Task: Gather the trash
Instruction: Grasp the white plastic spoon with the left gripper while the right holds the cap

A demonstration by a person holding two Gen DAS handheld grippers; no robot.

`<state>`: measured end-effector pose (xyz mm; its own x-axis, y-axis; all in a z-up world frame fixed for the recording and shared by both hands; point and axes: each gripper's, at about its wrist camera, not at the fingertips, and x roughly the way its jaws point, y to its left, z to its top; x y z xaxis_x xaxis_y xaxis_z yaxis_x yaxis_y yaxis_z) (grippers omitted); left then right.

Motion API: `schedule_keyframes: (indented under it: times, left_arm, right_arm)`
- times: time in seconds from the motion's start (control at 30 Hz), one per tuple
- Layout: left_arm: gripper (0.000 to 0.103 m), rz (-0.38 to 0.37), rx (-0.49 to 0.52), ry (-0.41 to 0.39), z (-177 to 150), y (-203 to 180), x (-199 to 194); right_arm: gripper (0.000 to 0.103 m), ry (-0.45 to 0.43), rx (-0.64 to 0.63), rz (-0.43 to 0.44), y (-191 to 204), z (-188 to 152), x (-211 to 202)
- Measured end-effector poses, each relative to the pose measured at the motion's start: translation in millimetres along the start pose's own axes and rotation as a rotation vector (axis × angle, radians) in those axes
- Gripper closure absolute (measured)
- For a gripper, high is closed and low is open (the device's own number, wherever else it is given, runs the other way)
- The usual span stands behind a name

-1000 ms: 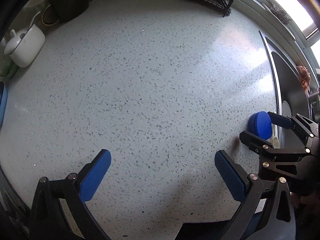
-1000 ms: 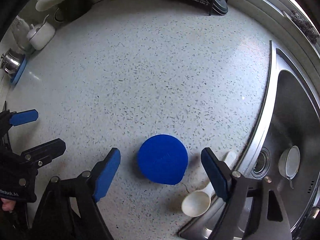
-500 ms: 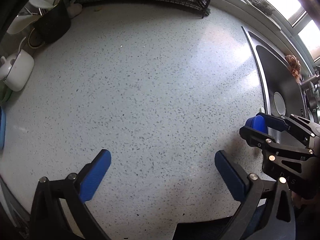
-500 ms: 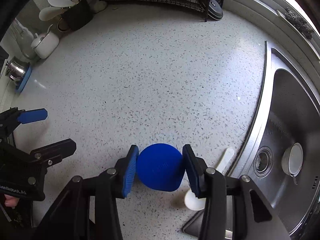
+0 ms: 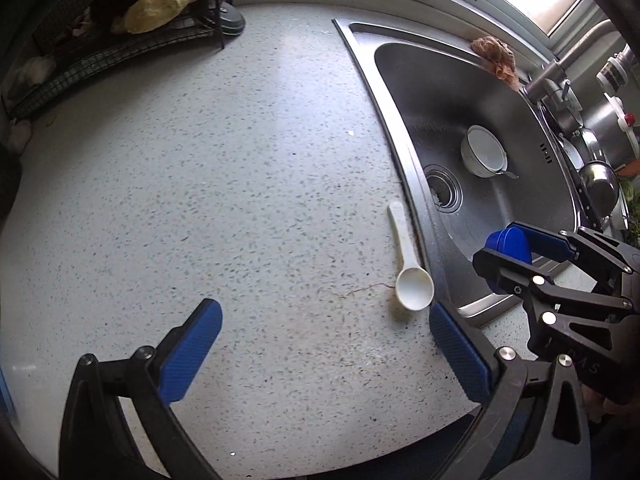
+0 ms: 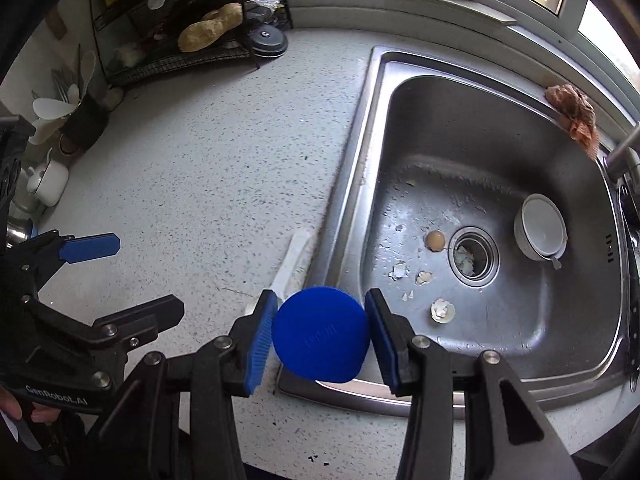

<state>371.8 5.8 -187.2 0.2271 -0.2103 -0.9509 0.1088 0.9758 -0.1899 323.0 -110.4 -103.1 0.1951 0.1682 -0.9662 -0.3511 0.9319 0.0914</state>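
Observation:
My right gripper [image 6: 321, 338] is shut on a round blue lid [image 6: 320, 340], held above the sink's front left corner. The same lid [image 5: 509, 243] shows between that gripper's jaws in the left wrist view. Eggshell pieces [image 6: 442, 311] and a brown egg bit [image 6: 435, 240] lie on the sink floor near the drain [image 6: 473, 257]. A white plastic spoon [image 5: 408, 266] lies on the speckled counter beside the sink rim; its handle [image 6: 294, 258] pokes out behind the lid. My left gripper [image 5: 320, 354] hangs open over the counter, just left of the spoon, holding nothing.
A steel sink [image 6: 408, 76] holds a white bowl [image 6: 540, 232]. A brown rag [image 6: 574, 118] lies on its far rim by the tap [image 5: 548, 84]. A wire rack [image 6: 192, 52], utensil holder [image 6: 86, 120] and white teapot [image 6: 50, 184] line the back left.
The right gripper closed on the blue lid and lifted it off the counter toward the sink. Both grippers shifted right; the spoon and sink came into the left wrist view.

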Motion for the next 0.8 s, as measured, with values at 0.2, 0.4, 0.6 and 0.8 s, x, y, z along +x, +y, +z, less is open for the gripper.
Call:
schedule_keyframes:
  times: [0.2, 0.4, 0.6, 0.8]
  left_arm:
    - [0.000, -0.025, 0.068, 0.052, 11, -30, 25]
    - [0.000, 0.006, 0.076, 0.088, 19, -38, 46]
    - [0.000, 0.043, 0.095, 0.133, 19, -42, 61]
    - [0.000, 0.109, 0.087, 0.144, 16, -33, 64]
  right_arm:
    - [0.060, 0.006, 0.102, -0.044, -30, -19, -4]
    - [0.060, 0.017, 0.161, -0.070, -42, -30, -3]
    - [0.060, 0.029, 0.191, -0.071, -48, -32, 1]
    - [0.060, 0.039, 0.208, -0.086, -55, -34, 4]
